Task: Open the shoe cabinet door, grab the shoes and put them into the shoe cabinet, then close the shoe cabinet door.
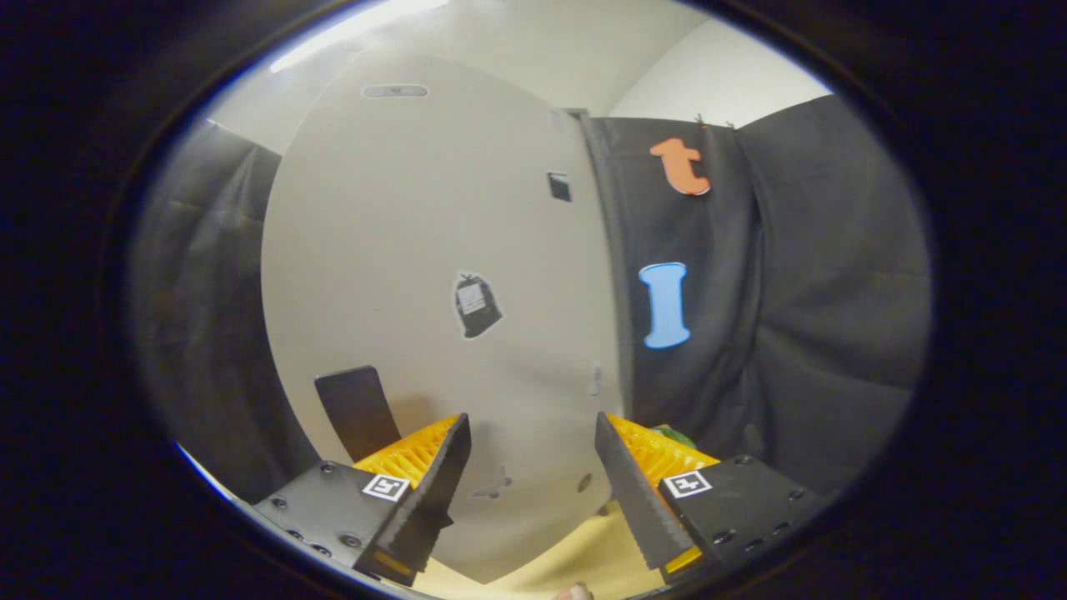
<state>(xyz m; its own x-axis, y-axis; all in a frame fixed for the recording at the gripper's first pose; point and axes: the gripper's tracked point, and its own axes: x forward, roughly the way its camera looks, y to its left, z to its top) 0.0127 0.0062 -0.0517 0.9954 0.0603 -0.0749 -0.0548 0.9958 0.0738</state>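
Facing the shut cabinet door (433, 275), the gripper (533, 475) holds its jaws open and empty. Opening seems the step in hand; next it must reach the dark handle (358, 412) at ten o'clock from the jaws.

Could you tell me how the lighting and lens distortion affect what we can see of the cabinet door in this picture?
Gripper view: fisheye bulges the pale cabinet door so its edges bow outward; light is even, with a bright strip of glare above the door; the dark handle casts a soft shadow; the open gripper grips nothing.
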